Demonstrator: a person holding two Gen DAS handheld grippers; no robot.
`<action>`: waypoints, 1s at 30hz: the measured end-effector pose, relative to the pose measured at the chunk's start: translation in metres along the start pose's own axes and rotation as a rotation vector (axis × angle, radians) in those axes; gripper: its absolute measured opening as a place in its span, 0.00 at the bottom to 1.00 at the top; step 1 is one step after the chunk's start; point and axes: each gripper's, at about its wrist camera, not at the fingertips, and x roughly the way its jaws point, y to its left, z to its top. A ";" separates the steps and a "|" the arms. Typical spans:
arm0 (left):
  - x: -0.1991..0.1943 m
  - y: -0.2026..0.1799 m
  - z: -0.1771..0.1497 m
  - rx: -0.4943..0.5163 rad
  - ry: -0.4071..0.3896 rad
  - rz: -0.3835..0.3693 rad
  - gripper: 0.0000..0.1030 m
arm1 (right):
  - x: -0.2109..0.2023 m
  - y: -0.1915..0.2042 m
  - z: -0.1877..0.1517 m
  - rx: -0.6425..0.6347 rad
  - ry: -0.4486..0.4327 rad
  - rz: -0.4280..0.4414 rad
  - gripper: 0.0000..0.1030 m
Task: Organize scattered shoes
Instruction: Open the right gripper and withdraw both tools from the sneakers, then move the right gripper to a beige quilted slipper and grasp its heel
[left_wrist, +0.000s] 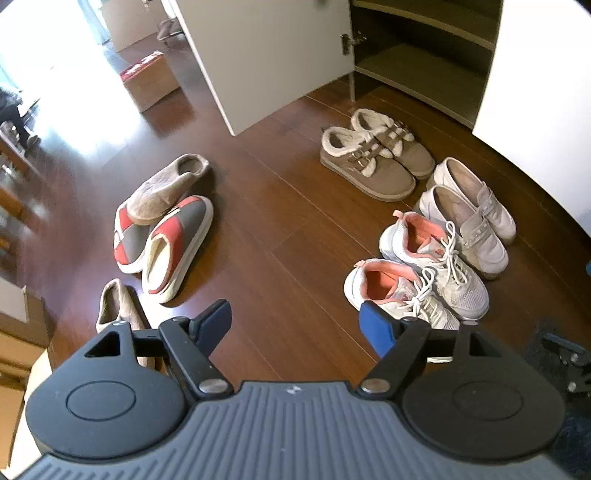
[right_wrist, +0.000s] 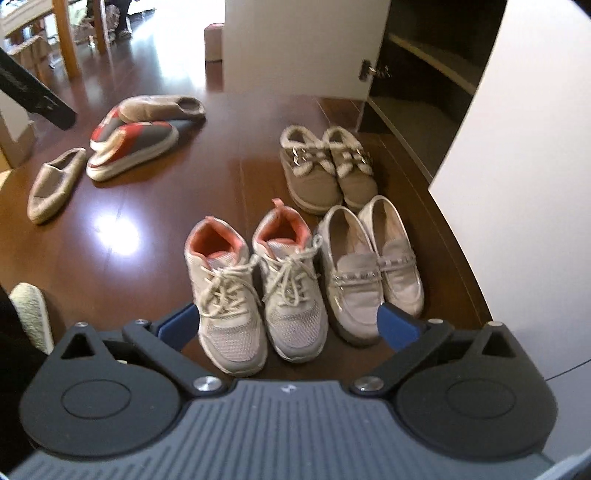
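Both claws spread wide, holding nothing: left gripper (left_wrist: 295, 325) hovers over bare floor (left_wrist: 280, 221), right gripper (right_wrist: 288, 325) over the sneakers (right_wrist: 255, 291), which sit paired with loafers (right_wrist: 373, 273) and fur shoes (right_wrist: 327, 166) by the cabinet (left_wrist: 424, 55), slippers (left_wrist: 162, 236) heaped well apart, probably next.

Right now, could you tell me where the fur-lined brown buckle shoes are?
The fur-lined brown buckle shoes sit paired on the wooden floor before the open cabinet.
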 end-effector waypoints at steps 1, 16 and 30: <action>-0.003 0.002 -0.002 -0.008 -0.005 0.001 0.76 | -0.006 0.001 0.000 -0.003 -0.007 0.012 0.99; -0.014 0.028 -0.027 -0.096 -0.001 -0.001 0.77 | -0.015 0.006 -0.003 -0.018 -0.014 0.025 0.99; -0.020 0.121 -0.087 -0.272 0.082 0.067 0.77 | 0.062 -0.010 0.036 -0.020 0.132 0.001 0.99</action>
